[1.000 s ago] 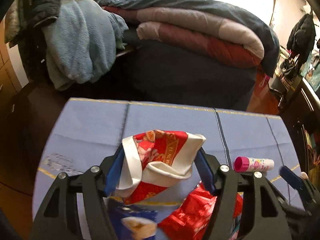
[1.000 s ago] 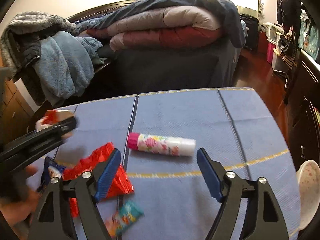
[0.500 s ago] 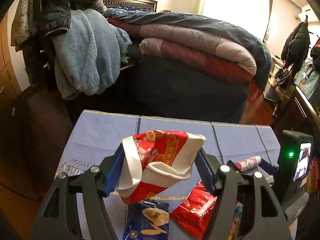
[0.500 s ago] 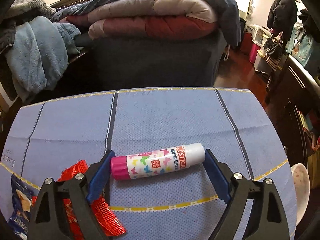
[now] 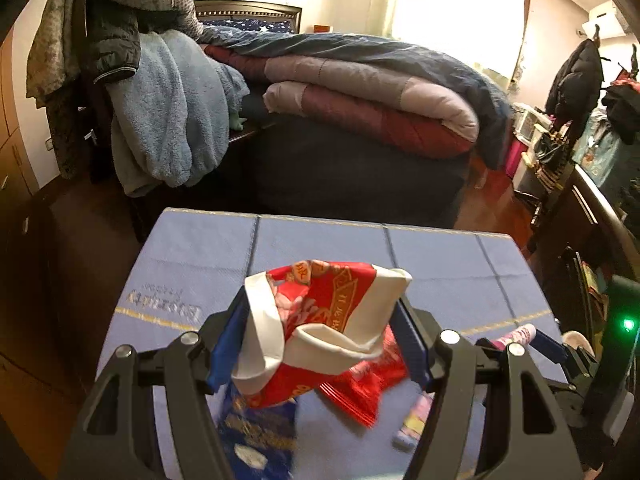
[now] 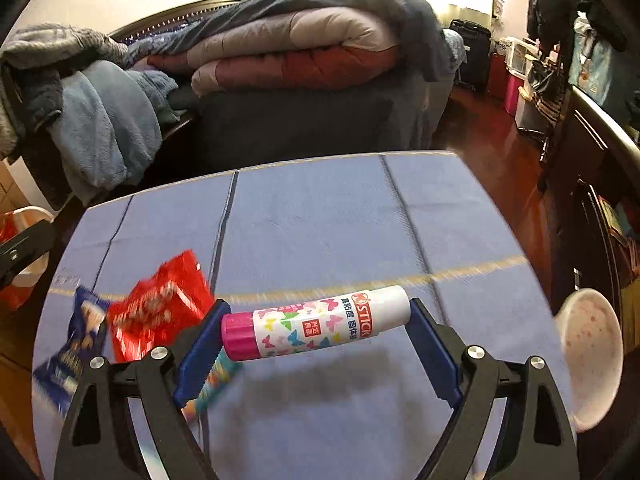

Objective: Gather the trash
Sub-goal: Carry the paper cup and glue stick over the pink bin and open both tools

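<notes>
Left hand-held gripper (image 5: 320, 344) is clamped on a crumpled red-and-white wrapper (image 5: 320, 320), held clear above the blue counter (image 5: 328, 248). Under it in the left wrist view: a red snack packet (image 5: 366, 390) at 5 o'clock of the wrapper, a blue snack bag (image 5: 260, 436) at 7 o'clock, both lying on the counter, blurred. Right hand-held gripper (image 6: 316, 328) is closed end-to-end on a glue stick (image 6: 316, 328), pink cap toward the left finger, stick lifted off the counter (image 6: 320, 220) with its shadow below. In the right wrist view the red snack packet (image 6: 160, 308) sits at 9 o'clock of the glue stick, the blue snack bag (image 6: 72, 352) further out at 9, and a small multicolour wrapper (image 6: 212, 384) pokes out beside the left finger. A pale speckled bowl (image 6: 588, 356) hangs at the counter's 3 o'clock edge. Bed with folded quilts (image 6: 296, 48) at 12.
</notes>
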The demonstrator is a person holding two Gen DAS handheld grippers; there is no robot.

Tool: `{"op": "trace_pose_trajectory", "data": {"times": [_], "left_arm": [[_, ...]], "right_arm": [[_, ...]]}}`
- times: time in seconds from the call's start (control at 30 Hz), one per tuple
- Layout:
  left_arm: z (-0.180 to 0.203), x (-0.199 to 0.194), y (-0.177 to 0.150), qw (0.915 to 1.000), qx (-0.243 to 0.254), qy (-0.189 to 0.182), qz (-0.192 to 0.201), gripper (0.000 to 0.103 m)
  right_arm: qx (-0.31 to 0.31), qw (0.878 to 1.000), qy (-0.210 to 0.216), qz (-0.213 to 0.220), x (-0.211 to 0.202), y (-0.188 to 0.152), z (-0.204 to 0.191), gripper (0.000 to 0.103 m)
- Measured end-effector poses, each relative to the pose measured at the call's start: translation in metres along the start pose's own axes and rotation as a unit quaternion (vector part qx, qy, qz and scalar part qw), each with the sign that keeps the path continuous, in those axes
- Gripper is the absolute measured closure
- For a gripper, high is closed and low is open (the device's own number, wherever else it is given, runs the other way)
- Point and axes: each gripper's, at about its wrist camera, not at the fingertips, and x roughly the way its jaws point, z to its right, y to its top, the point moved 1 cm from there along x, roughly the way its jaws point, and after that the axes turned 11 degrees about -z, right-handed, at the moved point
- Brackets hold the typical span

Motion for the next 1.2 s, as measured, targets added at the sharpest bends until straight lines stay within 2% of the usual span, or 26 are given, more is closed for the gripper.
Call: {"op": "trace_pose_trajectory", "data": {"times": [0.33, 0.6, 0.93, 1.03, 1.2], "left_arm": [[0.053, -0.051, -0.042, 0.9979, 0.039, -0.05, 0.016, 0.036], [0.112, -0.082, -0.064, 0.9909, 0.086, -0.101, 0.021, 0.036], [0.204, -0.099, -0.079, 0.9751, 0.164, -0.147, 0.026, 0.036], [0.235, -0.097, -0.084, 0.9686, 0.188, -0.161, 0.024, 0.036], [0.291, -0.091, -0.094, 0.9531, 0.237, -0.187, 0.022, 0.036]], "right_arm": [[0.023, 0.999, -0.007, 0.045, -0.069, -0.054, 0.052, 0.015], [0.047, 0.997, -0.009, 0.066, -0.106, -0.088, 0.095, 0.015], [0.104, 0.989, -0.036, 0.094, -0.138, -0.115, 0.164, 0.015], [0.128, 0.986, -0.046, 0.1, -0.143, -0.121, 0.19, 0.015], [0.169, 0.977, -0.069, 0.109, -0.15, -0.13, 0.233, 0.015]]}}
